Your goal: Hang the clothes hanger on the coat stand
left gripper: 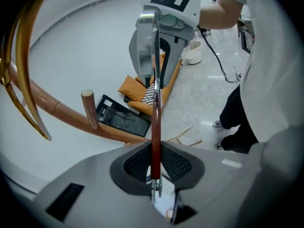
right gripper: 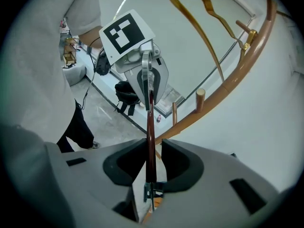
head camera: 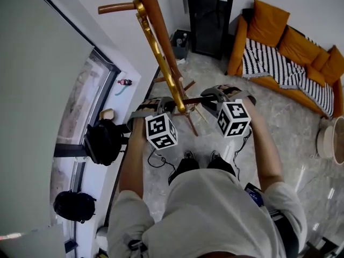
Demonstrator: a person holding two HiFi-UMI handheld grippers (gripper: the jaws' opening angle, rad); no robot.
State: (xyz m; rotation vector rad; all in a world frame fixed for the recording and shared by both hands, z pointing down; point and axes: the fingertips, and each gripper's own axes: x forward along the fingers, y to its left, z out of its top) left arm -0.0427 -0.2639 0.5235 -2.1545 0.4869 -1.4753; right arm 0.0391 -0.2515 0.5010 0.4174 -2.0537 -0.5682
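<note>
A hanger with a gold hook and shoulders and a dark red bottom bar hangs level between my two grippers, close against the wooden coat stand pole. One peg juts left near the gold top. My left gripper is shut on the red bar, with both pads against it. In the right gripper view the bar runs through my right gripper, whose jaws stand open with a gap beside the bar. The gold shoulder curves above the pole.
The stand's splayed feet lie just ahead of the person's shoes. An orange sofa with a striped blanket is at the right, with a black cabinet behind it. Two black bags lie along the window at the left.
</note>
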